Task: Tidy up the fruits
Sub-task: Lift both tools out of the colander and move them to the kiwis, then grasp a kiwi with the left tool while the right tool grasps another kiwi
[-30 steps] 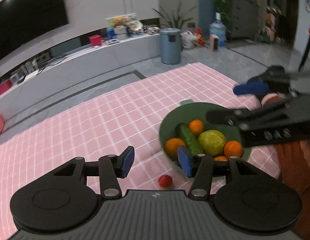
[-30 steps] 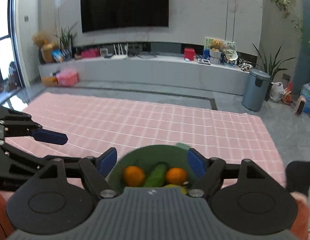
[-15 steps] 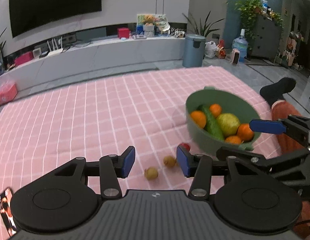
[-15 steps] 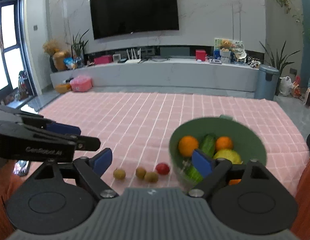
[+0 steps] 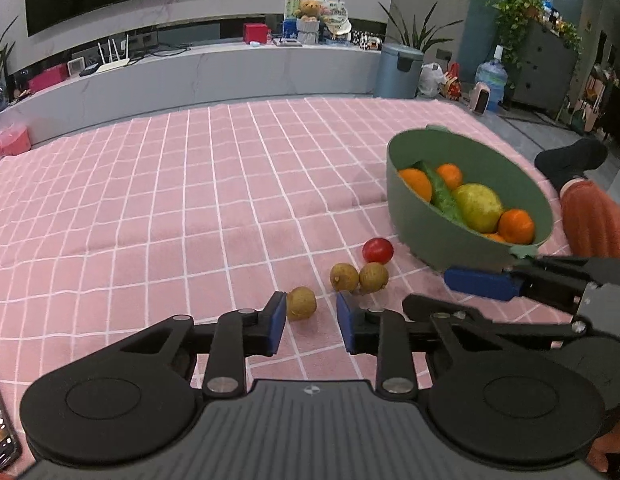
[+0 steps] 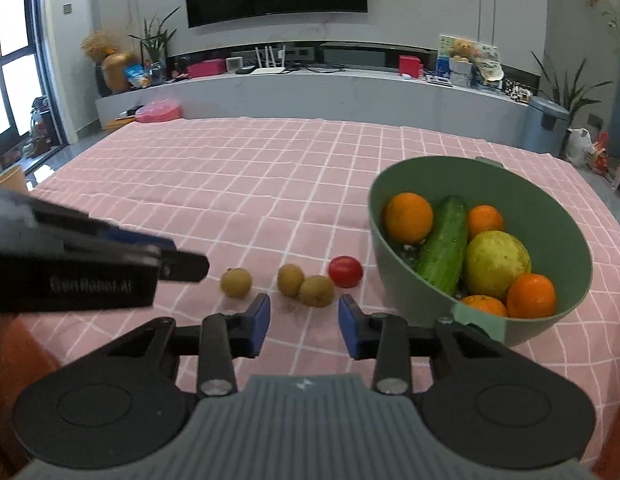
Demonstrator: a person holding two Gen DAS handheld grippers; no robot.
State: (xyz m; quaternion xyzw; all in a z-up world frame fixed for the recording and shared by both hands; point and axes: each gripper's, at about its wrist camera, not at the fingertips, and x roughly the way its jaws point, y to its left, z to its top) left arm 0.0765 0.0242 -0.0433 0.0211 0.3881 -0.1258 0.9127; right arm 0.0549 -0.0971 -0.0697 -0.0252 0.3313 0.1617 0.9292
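Three longans and a cherry tomato (image 5: 377, 250) lie loose beside the green bowl (image 5: 438, 232); my left gripper (image 5: 311, 322), jaws parted and empty, has the nearest longan (image 5: 301, 303) straight ahead.

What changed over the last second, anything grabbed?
Nothing grabbed. Both tongs pulled back from over the green bowl: the left tongs now face the lone brown fruit, the right tongs the touching pair beside the red tomato. Both stayed open; the bowl's contents are unchanged.
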